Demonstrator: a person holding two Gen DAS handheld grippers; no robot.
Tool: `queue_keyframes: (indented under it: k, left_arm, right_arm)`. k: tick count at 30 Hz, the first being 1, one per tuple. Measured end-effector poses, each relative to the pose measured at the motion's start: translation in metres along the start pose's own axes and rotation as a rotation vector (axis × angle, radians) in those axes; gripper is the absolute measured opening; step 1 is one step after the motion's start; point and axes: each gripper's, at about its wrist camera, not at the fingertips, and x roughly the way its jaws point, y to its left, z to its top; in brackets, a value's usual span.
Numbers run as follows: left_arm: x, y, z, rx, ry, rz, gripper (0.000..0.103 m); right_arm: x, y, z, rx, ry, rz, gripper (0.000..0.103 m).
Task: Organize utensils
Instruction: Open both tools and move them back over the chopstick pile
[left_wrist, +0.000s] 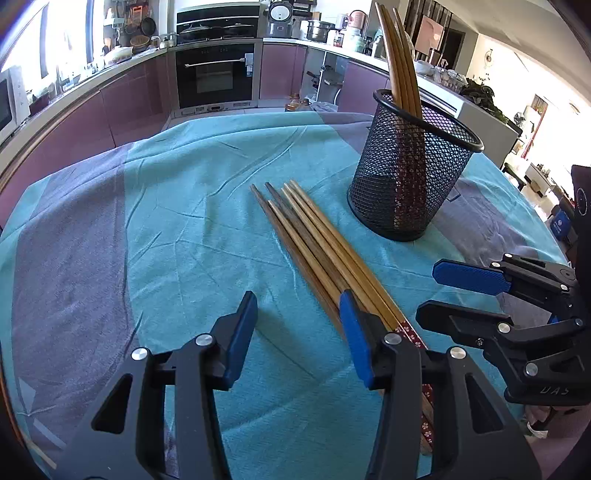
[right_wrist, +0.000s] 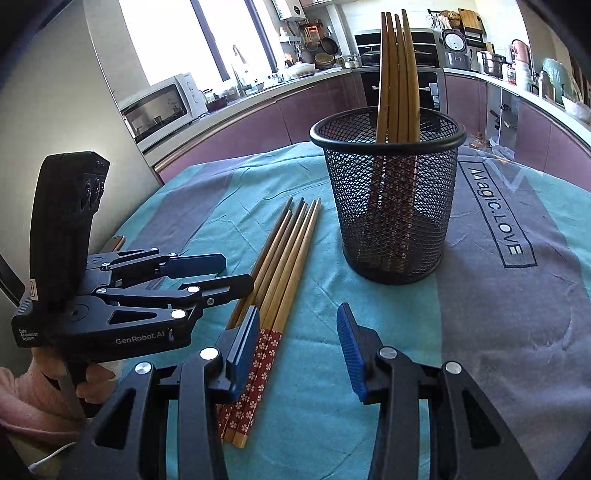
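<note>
Teal cloth (left_wrist: 184, 229), both tools half-open (empty) flanking chopsticks (left_wrist: 317, 243).

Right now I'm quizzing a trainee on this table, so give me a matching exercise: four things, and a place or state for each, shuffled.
1. mesh cup
2. loose chopsticks
3. cloth
4. microwave

A. covers the table
B. on the counter by the window
C. lying flat in a bundle
D. upright, holding chopsticks

Pairs: 1-D, 2-C, 3-A, 4-B
</note>
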Motion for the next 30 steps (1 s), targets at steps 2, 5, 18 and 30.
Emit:
queue_keyframes:
  k: [2,5,18,30]
  left_arm:
    - [0.001,-0.001,0.0,0.002,0.001,0.007,0.046]
    - [0.003,-0.002,0.001,0.01,0.001,0.027,0.047]
    - [0.007,-0.004,0.001,0.019,0.003,0.042,0.048]
    - [0.007,0.003,-0.003,0.023,0.003,0.047,0.048]
  right_arm:
    - [0.0,0.0,0.0,-0.005,0.0,-0.001,0.041]
    - [0.001,0.002,0.001,-0.011,0.0,-0.003,0.041]
    - [0.009,0.005,0.005,-0.022,0.011,-0.026,0.041]
    - [0.027,0.014,0.012,-0.037,0.038,-0.069,0.039]
